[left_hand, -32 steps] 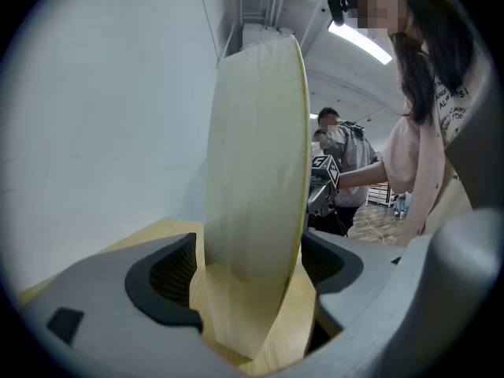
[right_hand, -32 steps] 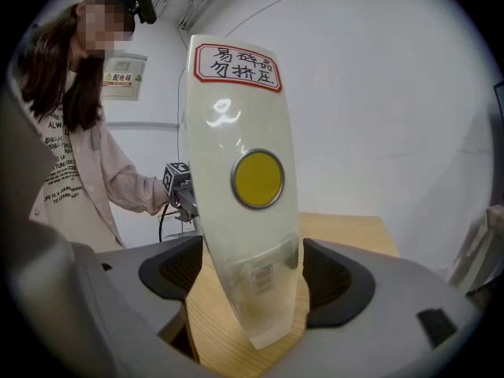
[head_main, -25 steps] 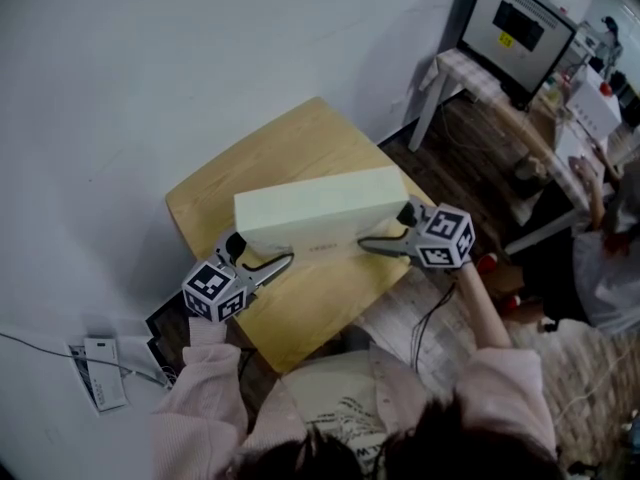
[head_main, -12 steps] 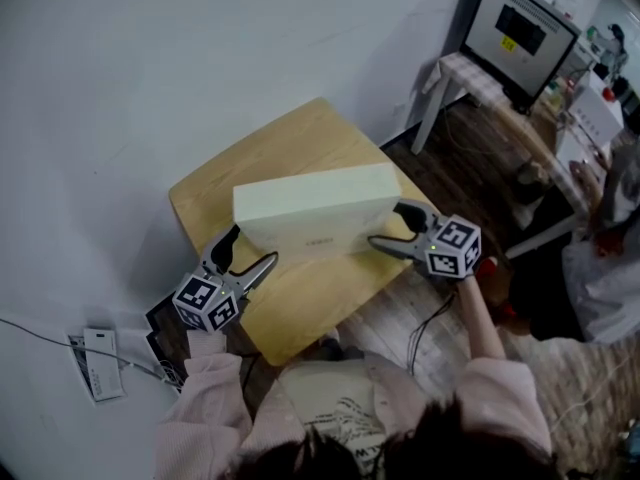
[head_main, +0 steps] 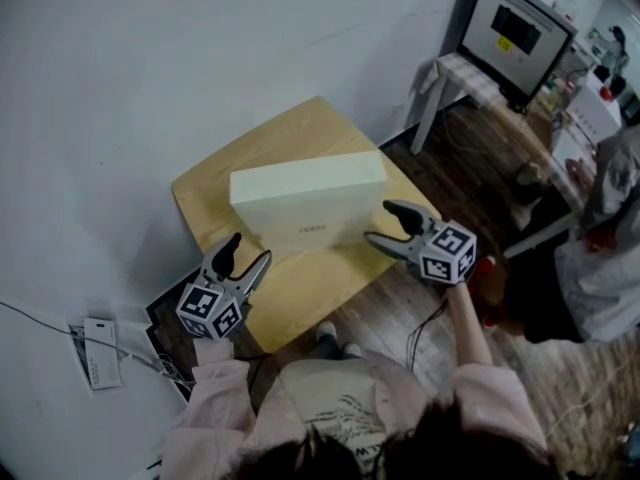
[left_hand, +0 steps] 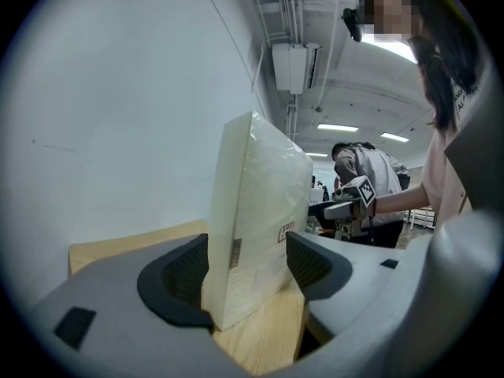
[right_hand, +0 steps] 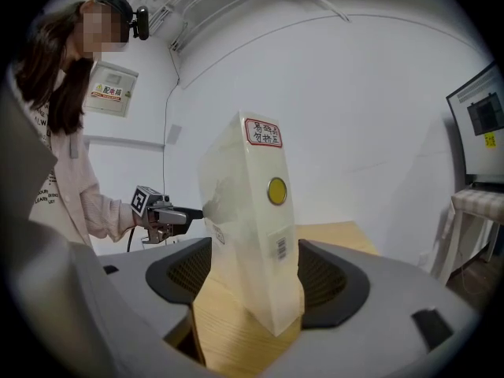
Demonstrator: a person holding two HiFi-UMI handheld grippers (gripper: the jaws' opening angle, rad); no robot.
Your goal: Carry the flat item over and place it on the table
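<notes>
The flat item, a pale cream box (head_main: 305, 193), lies flat on the small wooden table (head_main: 300, 298). My left gripper (head_main: 245, 253) hangs just off the box's near left corner, and my right gripper (head_main: 382, 222) just off its right end. Both are open and apart from the box; their jaws have just been closing, with nothing pressed between them. In the left gripper view the box (left_hand: 256, 211) stands a little ahead of the pads, with the right gripper (left_hand: 346, 203) beyond it. In the right gripper view the labelled box end (right_hand: 264, 227) faces the jaws, apart from them.
A monitor (head_main: 515, 28) stands on a white side table at the upper right. Another person (head_main: 610, 248) sits at the right edge. A white device with a cable (head_main: 98, 366) lies on the floor at the left. A white wall runs behind the table.
Both grippers have drawn back from the box's ends toward me, the left one more. Their jaws have narrowed a little. The box stays where it lay on the table.
</notes>
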